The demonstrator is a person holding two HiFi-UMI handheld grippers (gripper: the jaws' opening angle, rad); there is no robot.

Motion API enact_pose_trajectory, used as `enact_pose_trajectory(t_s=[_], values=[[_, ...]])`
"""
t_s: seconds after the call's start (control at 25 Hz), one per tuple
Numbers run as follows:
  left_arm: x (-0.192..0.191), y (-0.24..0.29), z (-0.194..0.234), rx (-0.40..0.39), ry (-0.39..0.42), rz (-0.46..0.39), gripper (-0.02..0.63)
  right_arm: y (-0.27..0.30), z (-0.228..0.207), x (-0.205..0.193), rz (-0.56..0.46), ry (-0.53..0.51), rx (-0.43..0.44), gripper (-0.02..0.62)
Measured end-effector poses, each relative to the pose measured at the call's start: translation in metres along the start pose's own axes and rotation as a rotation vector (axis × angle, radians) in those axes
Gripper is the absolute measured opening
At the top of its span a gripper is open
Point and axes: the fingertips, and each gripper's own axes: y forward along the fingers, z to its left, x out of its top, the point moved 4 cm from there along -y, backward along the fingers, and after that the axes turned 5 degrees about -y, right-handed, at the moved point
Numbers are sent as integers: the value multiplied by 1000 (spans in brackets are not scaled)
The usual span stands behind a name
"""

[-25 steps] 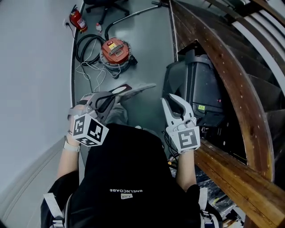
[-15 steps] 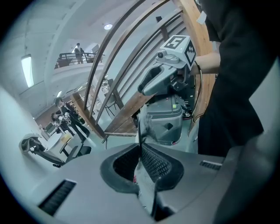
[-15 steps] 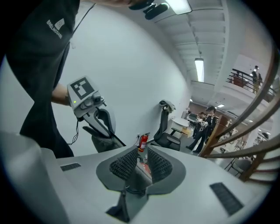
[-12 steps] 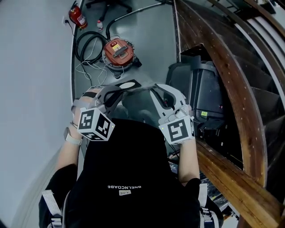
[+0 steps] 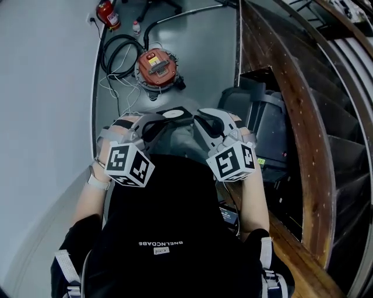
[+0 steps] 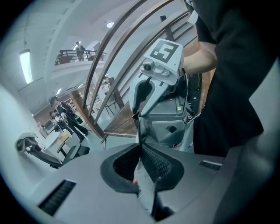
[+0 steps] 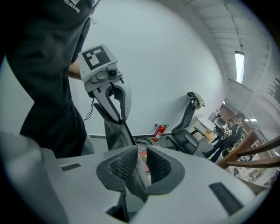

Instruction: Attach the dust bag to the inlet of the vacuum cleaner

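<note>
Behind the left gripper (image 5: 160, 121) and right gripper (image 5: 201, 118), the dust bag (image 5: 176, 137) disappears under the person's black torso (image 5: 169, 221). Far ahead of both claws, the vacuum cleaner (image 5: 156, 66) is too small to show its inlet. The fire extinguisher (image 5: 109, 11) beyond it is cut by the top edge.

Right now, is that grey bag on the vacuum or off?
Off. The dust bag hangs between the left gripper and right gripper, both shut on it; the vacuum cleaner stands apart on the floor.

Both arms are bent before the chest. The left hand-held gripper (image 5: 158, 121) and right hand-held gripper (image 5: 205, 120) angle inward, each clamping the dust bag (image 5: 176, 135).
</note>
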Motion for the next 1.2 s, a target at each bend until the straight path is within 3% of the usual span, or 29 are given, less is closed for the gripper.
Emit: enact_pose_trajectory(t_s=[0.16, 0.44, 0.68, 0.84, 1.2], values=[[11, 30, -4, 3, -56, 12, 31, 3, -10, -26, 1, -60, 81, 72], [24, 77, 3, -7, -48, 45, 31, 20, -28, -61, 16, -174, 232, 72], [19, 116, 15, -45, -74, 54, 31, 52, -40, -92, 91, -266, 331, 61], [6, 148, 24, -61, -114, 64, 31, 78, -44, -118, 152, -293, 372, 46], [-53, 220, 31, -115, -294, 84, 31, 140, -45, -165, 227, -265, 451, 41]])
